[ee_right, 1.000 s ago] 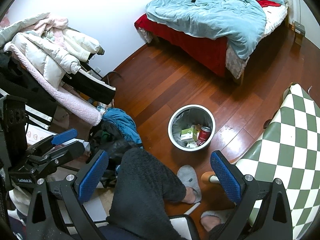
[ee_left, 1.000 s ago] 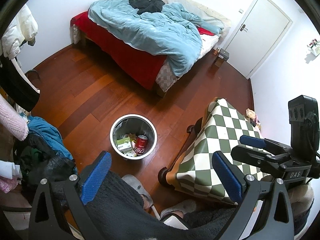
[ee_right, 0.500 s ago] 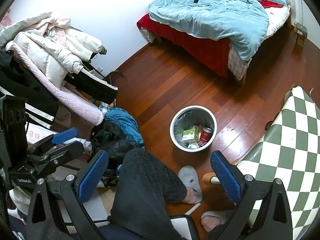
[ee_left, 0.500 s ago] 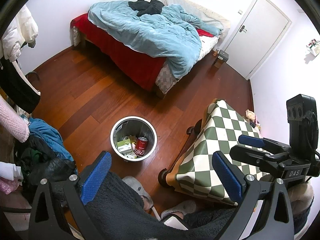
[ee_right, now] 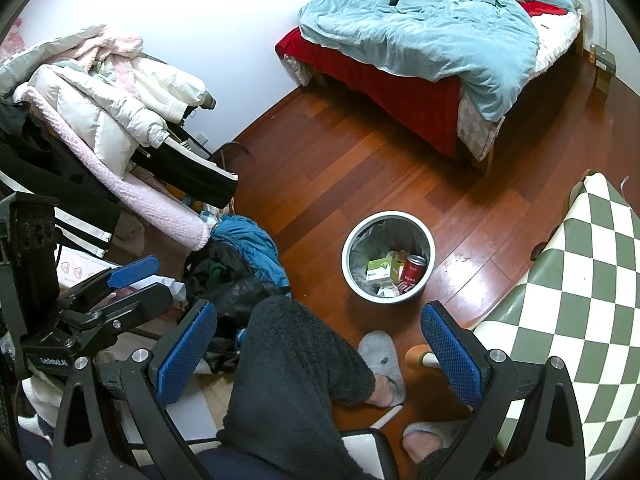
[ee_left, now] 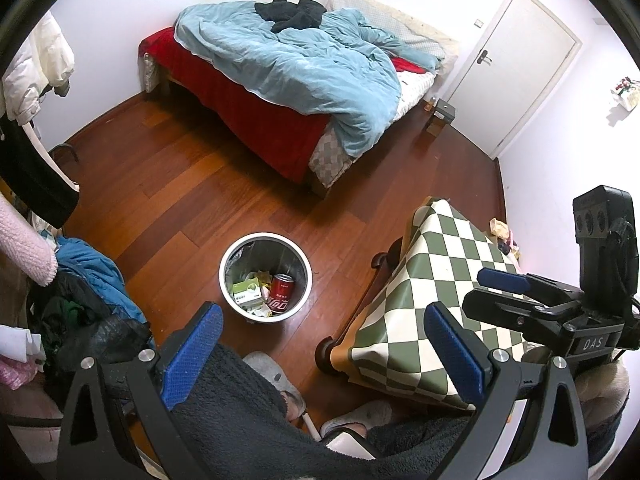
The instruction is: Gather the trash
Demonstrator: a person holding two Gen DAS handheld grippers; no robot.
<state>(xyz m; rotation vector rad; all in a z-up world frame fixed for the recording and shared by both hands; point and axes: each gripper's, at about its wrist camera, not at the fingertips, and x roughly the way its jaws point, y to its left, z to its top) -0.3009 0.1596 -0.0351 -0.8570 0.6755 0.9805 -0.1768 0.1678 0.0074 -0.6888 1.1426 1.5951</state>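
From the left wrist view we hold the left gripper [ee_left: 324, 352] high with its blue pads wide apart and nothing between them. Below it, the trash bin [ee_left: 230, 258] stands on the wooden floor between a pile of clothes [ee_left: 86, 300] and the checkered table [ee_left: 448, 248]. Inside lie a red can [ee_left: 281, 293] and a green-and-white carton [ee_left: 247, 293] among paper scraps. A few small items [ee_left: 503, 234] sit on the floor by the wall past the table; we cannot tell whether they are trash.

From the right wrist view the right gripper [ee_right: 318, 350] is likewise spread wide and empty, above a knee in dark fleece [ee_right: 296, 364]. The bin [ee_right: 427, 236] is near a slippered foot [ee_right: 380, 362], and the floor around it looks bare.

We judge collecting is largely done. To finish well, we should scan the room's edges first, keep the grippers spread until over a piece, and lower squarely before closing.
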